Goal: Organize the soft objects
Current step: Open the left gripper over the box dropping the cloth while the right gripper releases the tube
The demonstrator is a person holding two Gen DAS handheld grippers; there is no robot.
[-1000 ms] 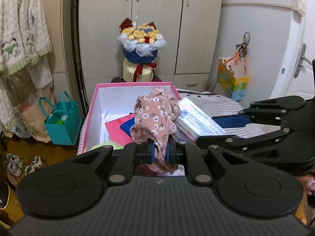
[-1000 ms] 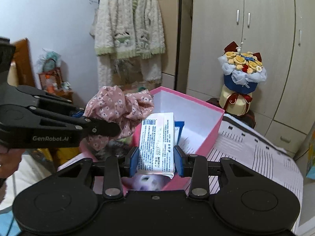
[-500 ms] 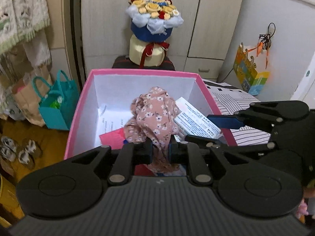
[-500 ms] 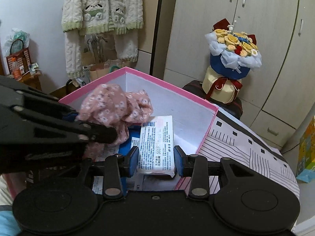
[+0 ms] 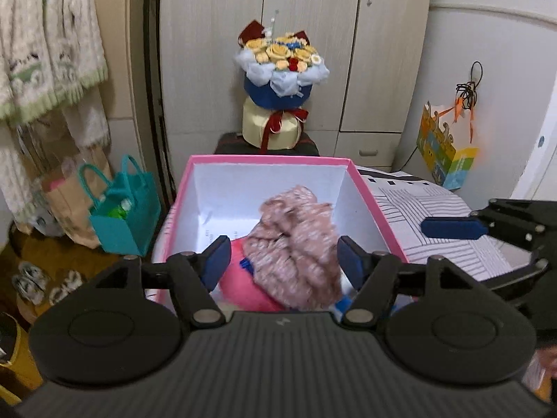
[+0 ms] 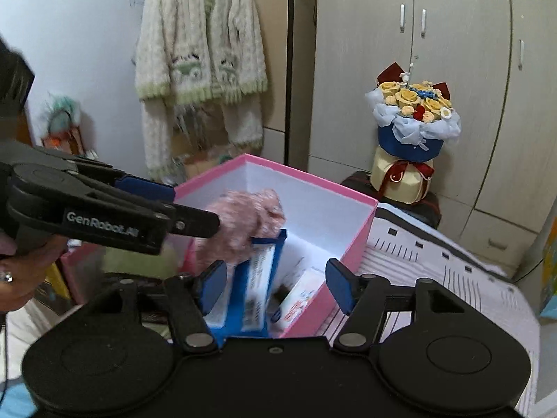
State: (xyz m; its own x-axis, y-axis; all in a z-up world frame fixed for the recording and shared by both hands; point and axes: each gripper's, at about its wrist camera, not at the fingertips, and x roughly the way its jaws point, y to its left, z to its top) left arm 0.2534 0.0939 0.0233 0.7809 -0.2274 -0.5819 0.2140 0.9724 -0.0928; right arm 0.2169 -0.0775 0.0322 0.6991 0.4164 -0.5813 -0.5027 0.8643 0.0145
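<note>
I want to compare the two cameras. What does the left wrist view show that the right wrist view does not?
Only the left wrist view shows the teal bag on the floor, the shoes and the colourful paper bag on the wall. Only the right wrist view shows the whole knitted cardigan, a hand holding the left tool, and the blue-edged packet going into the box. Both show the pink box, the floral cloth, the bouquet and the wardrobe.
</note>
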